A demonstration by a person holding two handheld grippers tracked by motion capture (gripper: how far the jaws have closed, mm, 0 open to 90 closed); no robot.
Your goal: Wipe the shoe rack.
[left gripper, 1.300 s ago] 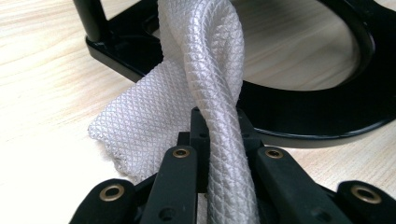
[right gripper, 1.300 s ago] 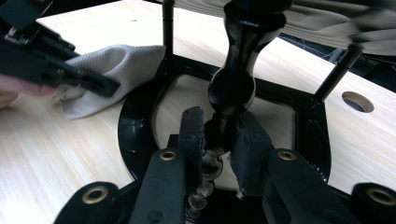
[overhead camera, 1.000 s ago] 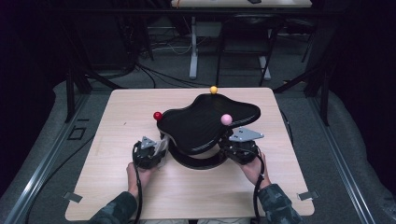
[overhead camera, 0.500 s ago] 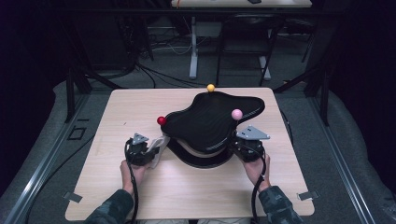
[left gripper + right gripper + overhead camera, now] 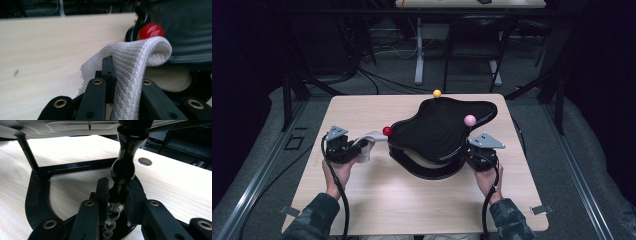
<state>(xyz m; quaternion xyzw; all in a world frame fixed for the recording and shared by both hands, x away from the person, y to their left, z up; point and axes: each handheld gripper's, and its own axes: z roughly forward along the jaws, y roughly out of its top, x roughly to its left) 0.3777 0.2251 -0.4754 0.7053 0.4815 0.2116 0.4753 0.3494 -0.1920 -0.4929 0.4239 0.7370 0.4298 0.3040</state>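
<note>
A black curved tabletop stand [image 5: 439, 127] with a red ball [image 5: 387, 131], a yellow ball [image 5: 437, 93] and a pink ball [image 5: 470, 120] at its rim sits on a black base [image 5: 432, 172]. My left gripper [image 5: 357, 150] is shut on a white cloth [image 5: 369, 142], whose folded end lies against the red ball [image 5: 150, 30]. In the left gripper view the cloth [image 5: 130, 60] drapes over the left gripper [image 5: 122, 75]. My right gripper [image 5: 472, 155] is at the stand's right side. The right gripper [image 5: 117, 187] is shut on a black turned post [image 5: 123, 170] under the top.
The wooden table [image 5: 362, 107] has bare room left of and in front of the stand. The black base frame [image 5: 37, 190] lies flat on the wood, with a round hole [image 5: 145, 161] in the table behind it. Dark floor, cables and table legs lie beyond.
My left gripper has risen and drawn left with the cloth, which now reaches the red ball. The black top has shifted slightly. The right gripper has stayed put.
</note>
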